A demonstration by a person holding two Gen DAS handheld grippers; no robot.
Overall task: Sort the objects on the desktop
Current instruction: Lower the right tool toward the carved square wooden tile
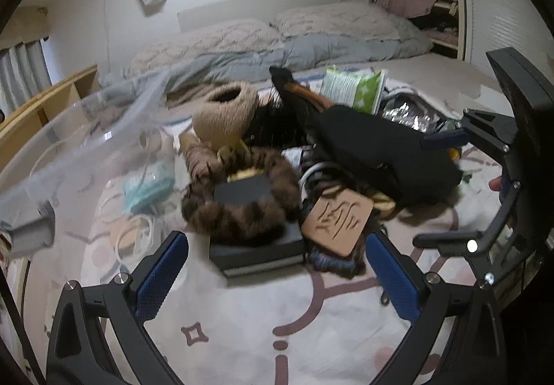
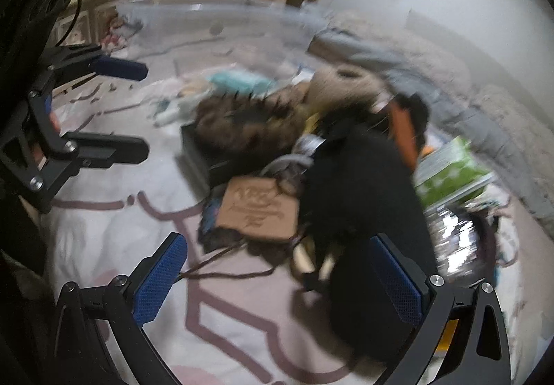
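Left wrist view is showing both the left gripper [image 1: 273, 277] and right gripper [image 2: 277, 277] gaping empty before the soft, light fur band [image 1: 242, 201], best pinched at its near loop.

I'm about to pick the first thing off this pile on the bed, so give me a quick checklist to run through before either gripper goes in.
1. Left gripper open and holding nothing: ok.
2. Right gripper open and holding nothing: ok.
3. Clear bin within view to drop things into: ok; it sits left of the pile.
4. Tan card free to lift: ok; it lies on top at the near edge.
5. Black box free to lift: not ok; the brown fur band lies on it.
6. Right wrist view sharp enough to aim: not ok; it is blurred.
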